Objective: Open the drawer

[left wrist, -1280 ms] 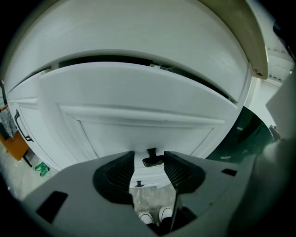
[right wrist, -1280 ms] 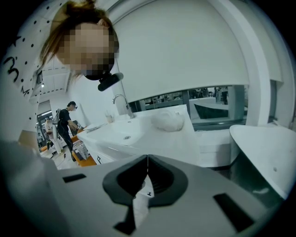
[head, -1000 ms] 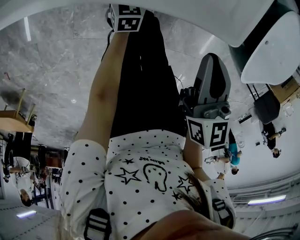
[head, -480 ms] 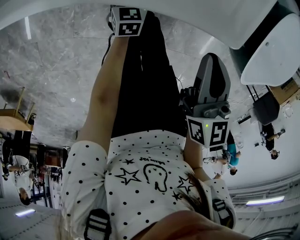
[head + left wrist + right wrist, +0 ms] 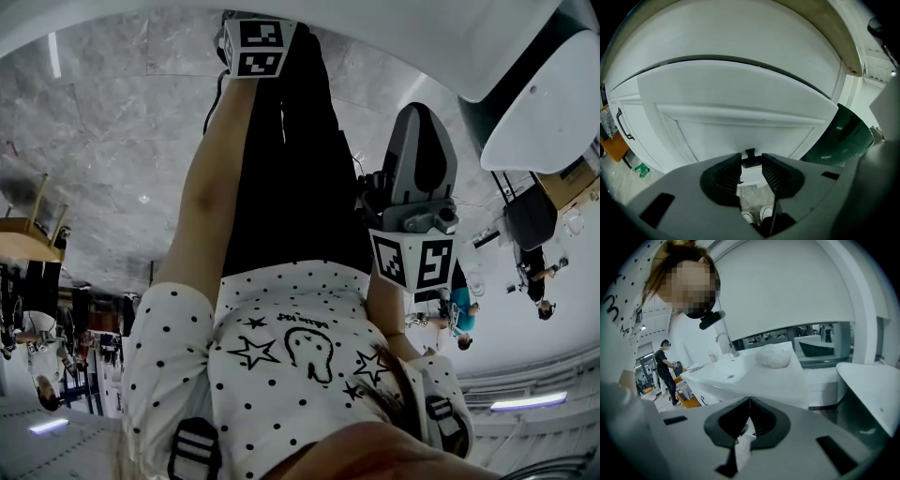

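Drawer (image 5: 740,112): white front, directly ahead of L tongs (image 5: 751,162). L tongs: just been closing, now pinching small black handle (image 5: 750,153) at drawer's lower edge, btwn pads. R tongs (image 5: 749,401): pressed together, empty, facing white counter (image 5: 787,376) w/ sink (image 5: 729,375).
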`<state>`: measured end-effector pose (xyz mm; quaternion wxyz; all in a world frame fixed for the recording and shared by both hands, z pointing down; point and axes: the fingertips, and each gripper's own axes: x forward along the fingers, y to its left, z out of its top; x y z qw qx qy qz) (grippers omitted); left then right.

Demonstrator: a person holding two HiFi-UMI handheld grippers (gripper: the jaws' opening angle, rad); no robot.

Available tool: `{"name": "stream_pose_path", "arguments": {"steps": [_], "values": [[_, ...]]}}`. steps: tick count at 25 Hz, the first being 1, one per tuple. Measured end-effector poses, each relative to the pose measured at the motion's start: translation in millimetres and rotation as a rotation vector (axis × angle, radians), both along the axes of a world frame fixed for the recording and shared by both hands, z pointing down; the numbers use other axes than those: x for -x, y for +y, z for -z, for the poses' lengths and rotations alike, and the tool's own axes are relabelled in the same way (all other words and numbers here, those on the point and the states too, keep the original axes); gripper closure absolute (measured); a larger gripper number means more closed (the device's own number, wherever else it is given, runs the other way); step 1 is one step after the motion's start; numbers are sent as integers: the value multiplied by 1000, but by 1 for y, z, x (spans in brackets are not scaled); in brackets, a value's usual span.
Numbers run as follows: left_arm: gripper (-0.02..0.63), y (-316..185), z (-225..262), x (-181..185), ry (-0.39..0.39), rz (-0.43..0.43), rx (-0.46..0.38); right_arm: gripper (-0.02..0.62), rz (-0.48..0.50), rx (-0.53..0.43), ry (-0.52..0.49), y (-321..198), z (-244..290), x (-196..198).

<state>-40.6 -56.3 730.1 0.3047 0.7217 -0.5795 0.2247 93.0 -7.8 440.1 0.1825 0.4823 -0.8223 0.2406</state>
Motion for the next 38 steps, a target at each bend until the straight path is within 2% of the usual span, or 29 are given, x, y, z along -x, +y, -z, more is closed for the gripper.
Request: {"name": "stream_pose_path", "arguments": {"steps": [15, 38], "values": [[466, 5, 2, 3, 0, -3, -2, 581, -6, 6, 5, 2, -1, 1], [466, 36, -6, -6, 22, -3, 53, 581, 4, 15, 9, -1, -10, 7]]}}
